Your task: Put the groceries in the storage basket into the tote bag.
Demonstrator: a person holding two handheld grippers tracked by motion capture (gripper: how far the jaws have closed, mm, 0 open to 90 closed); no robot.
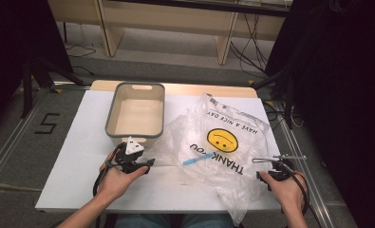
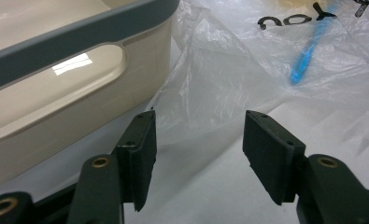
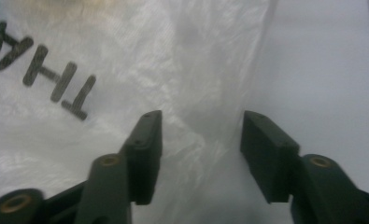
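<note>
We see a white table (image 1: 76, 156) standing on a grey floor, with pale wooden furniture beyond its far edge and dark drapes to both sides. Our left gripper (image 1: 149, 165) rests near the middle of the table, its jaws spread with bare white surface between them; in the left gripper view (image 2: 198, 158) the edge of the clear plastic bag (image 1: 213, 142) lies just ahead of the fingertips, apart from them. Just to the left of that gripper stands the beige bin with a grey rim (image 1: 113, 124), its handle slot (image 2: 70, 70) facing the jaws, so there is little spare room on that side. Ahead and to the right of the left gripper, a blue stick (image 1: 193, 160) lies inside the bag, under the black lettering. Our right gripper (image 1: 262, 175) sits near the right edge of the table, at the bag's near right corner. In the right gripper view (image 3: 201, 158) its jaws stand partly spread, with a crumpled fold of the bag between them; we cannot tell whether the pads touch the film. To the right of that gripper a strip of open table runs to the edge, and the near edge lies close behind both hands.
</note>
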